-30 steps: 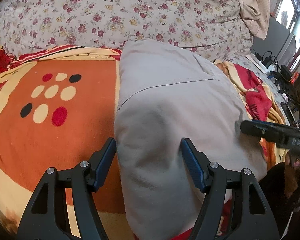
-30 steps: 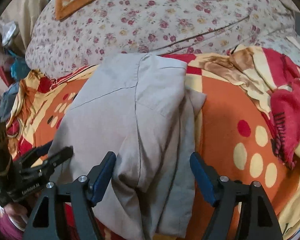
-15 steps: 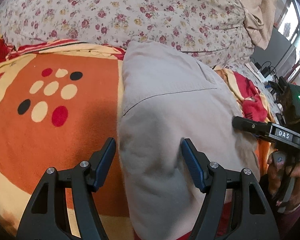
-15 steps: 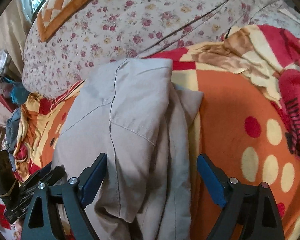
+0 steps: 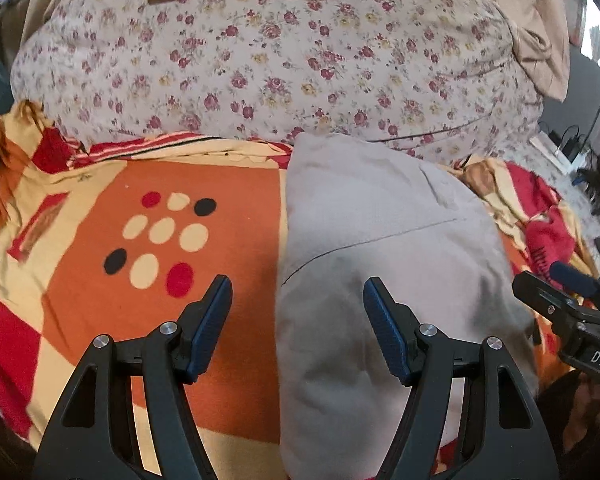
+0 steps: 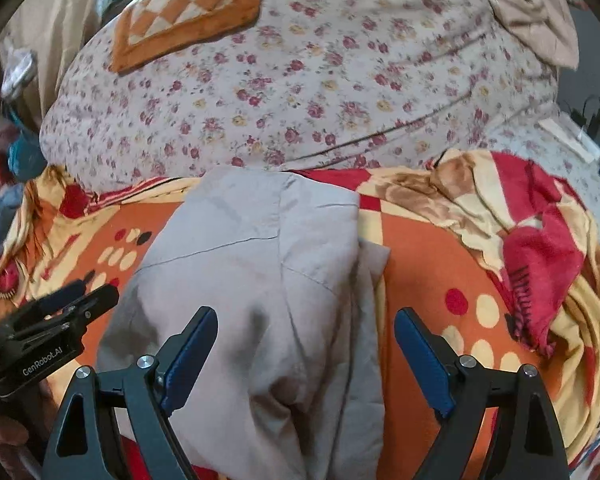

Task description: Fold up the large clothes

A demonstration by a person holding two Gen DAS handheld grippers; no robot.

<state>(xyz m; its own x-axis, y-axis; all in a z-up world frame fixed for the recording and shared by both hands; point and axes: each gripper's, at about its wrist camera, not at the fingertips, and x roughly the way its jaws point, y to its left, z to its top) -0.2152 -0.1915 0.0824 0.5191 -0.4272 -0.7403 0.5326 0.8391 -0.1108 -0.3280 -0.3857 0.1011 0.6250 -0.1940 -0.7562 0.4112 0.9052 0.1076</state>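
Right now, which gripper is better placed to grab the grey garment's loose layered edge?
Right. The right gripper hangs open over the grey garment, right beside its loose layered edge. The left gripper, also open, straddles the opposite, smooth edge, half over the orange blanket.

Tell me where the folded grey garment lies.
The folded grey garment lies mid-bed on the orange patterned blanket, its far end against the floral duvet.

Both claws have lifted back from the folded garment, so more of the flowered duvet and its orange patch show. The right claw has spread its jaws wider, with nothing gripped; the cloth lies loose below.
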